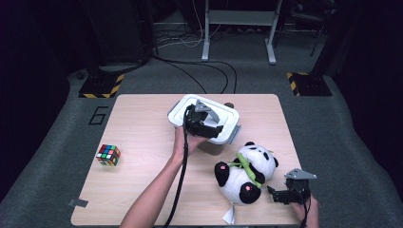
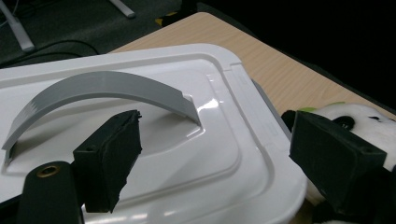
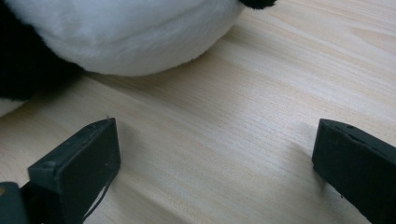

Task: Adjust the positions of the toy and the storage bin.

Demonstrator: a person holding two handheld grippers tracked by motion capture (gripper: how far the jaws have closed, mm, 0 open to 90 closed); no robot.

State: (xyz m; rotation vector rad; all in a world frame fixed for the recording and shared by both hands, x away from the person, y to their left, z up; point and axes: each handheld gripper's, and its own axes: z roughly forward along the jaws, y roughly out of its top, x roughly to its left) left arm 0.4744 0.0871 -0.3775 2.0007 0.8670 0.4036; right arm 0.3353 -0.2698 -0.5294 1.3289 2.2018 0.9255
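High view first: the left tongs hang over the white lid of a plastic box sitting at the far middle of the wooden desk. Person's left hand comes up from the bottom edge, black cable trailing along the forearm. The right tongs sit low near the front right corner, just beside a plush panda that's lying on its back with a green bamboo bit across its belly. A small white tag pokes out under the panda, way too small to read. Scrambled colour cube is off on the left side, well apart from everything. Only writing I can make out is a big "6" marked on the grey floor by the desk's far left corner.

Left gripper view: jaws are spread wide, nothing between them, hovering just over the lid. The grey curved handle arches up right in front of the left jaw, not pinched. No brand or label on the lid that I can see. Bit of panda peeks in at the right edge.

Right gripper view: jaws spread wide here too, bare wood grain between them, the panda's white fur just ahead, not touching
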